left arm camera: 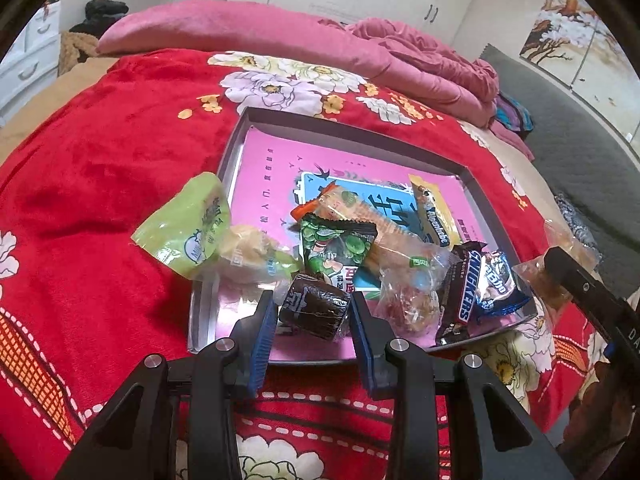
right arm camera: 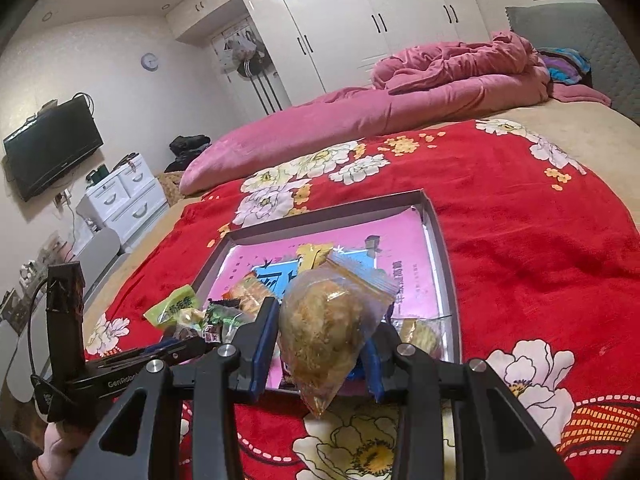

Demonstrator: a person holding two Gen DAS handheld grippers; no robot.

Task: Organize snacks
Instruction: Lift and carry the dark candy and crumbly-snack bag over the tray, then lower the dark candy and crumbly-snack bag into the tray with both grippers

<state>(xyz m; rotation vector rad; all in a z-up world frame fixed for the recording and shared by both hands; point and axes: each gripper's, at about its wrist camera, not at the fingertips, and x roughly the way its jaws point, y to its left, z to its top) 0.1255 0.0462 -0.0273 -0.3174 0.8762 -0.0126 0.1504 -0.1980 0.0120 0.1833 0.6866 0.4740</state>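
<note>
Hidden and cut-off parts among the snacks

Near rim of the tray masked by the clear-wrapped pastry in the right wrist view; Snickers bar partly under neighbouring wrappers; print on the green packet too warped to read; other gripper cut off at the right edge.

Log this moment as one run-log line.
left gripper: shut on dark brown wrapped snack | right gripper: shut on clear bag of golden snack | both over tray near edge | tray on red blanket
</note>
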